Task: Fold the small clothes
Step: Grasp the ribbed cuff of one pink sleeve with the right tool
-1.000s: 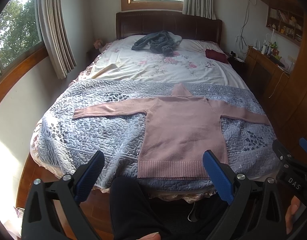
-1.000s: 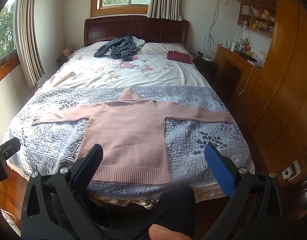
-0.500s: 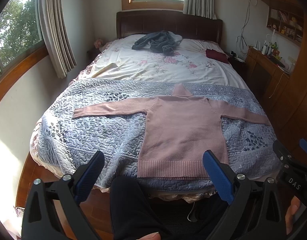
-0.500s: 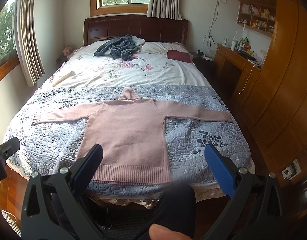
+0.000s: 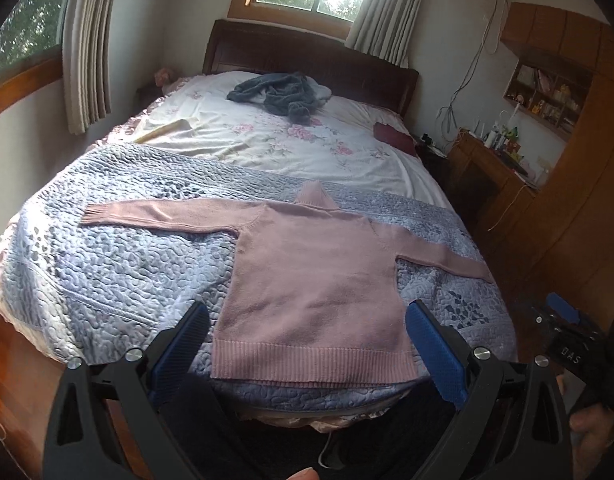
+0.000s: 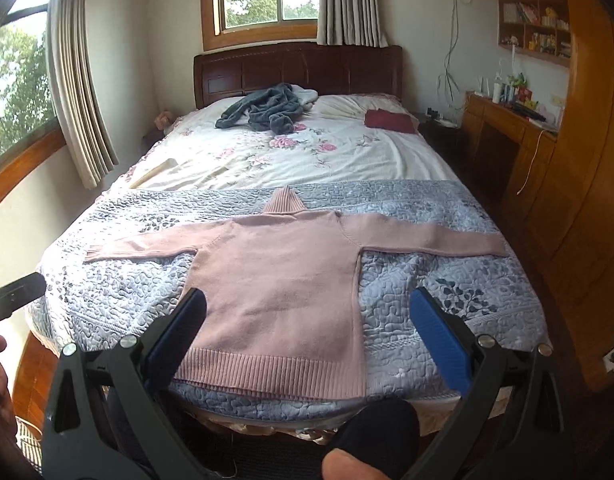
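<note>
With both the left gripper [image 5: 303,344] and right gripper [image 6: 309,328] spread wide and empty above the near hem, I judge the flat pink sweater [image 6: 279,280] unfolded, a sleeve pinch next.

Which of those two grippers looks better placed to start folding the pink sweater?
Neither, really. The left gripper and right gripper both hang open at the hem of the pink sweater, sleeves spread. Each probably suits its own side's sleeve.
</note>
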Available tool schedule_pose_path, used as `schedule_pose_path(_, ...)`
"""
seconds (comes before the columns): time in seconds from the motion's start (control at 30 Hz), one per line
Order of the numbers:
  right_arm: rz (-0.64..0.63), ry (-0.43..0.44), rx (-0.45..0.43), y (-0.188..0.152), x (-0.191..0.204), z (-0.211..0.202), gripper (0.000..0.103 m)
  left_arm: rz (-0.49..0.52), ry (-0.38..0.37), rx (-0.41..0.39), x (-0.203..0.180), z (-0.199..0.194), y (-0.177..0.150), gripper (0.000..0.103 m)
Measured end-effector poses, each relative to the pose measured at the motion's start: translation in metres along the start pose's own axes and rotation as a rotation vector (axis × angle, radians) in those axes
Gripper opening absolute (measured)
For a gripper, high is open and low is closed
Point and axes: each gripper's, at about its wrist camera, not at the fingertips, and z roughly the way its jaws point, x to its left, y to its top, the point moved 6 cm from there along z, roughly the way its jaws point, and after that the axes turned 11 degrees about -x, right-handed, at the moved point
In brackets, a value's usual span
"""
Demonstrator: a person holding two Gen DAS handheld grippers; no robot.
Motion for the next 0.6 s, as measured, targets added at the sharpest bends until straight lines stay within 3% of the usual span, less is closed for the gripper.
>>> schedule_pose_path(0.2, 0.31, -0.006, 0.113, -0.027, -0.126, 0.09, 0.099, -0.051, -0.013, -0.045, 0.026, 0.047, -0.006, 0.099)
schedule_pose_path(0.23, 0.38, -0.023, 0.129, -0.032, -0.153, 0.104, 0.097, -0.064, -0.015, -0.052, 0.029, 0.055, -0.007, 0.099)
schedule_pose_path(0.3, 0.484, -0.044, 0.154, -0.043, -0.202, 0.133, 0.078, -0.078, -0.004, -0.086, 0.032, 0.07, -0.006, 0.099)
schedule_pose_path(0.37, 0.583, -0.079, 0.208, -0.057, -0.252, 0.165, 0.07, -0.073, 0.02, -0.094, 0.03, 0.088, -0.005, 0.099)
schedule_pose_path(0.47, 0.761, -0.07, 0.242, -0.076, -0.322, 0.208, 0.054, -0.084, -0.032, -0.075, 0.02, 0.115, -0.003, 0.099)
schedule_pose_path(0.6, 1.066, 0.012, 0.182, -0.092, -0.407, 0.259, 0.053, -0.11, -0.042, 0.028, 0.006, 0.16, -0.006, 0.099)
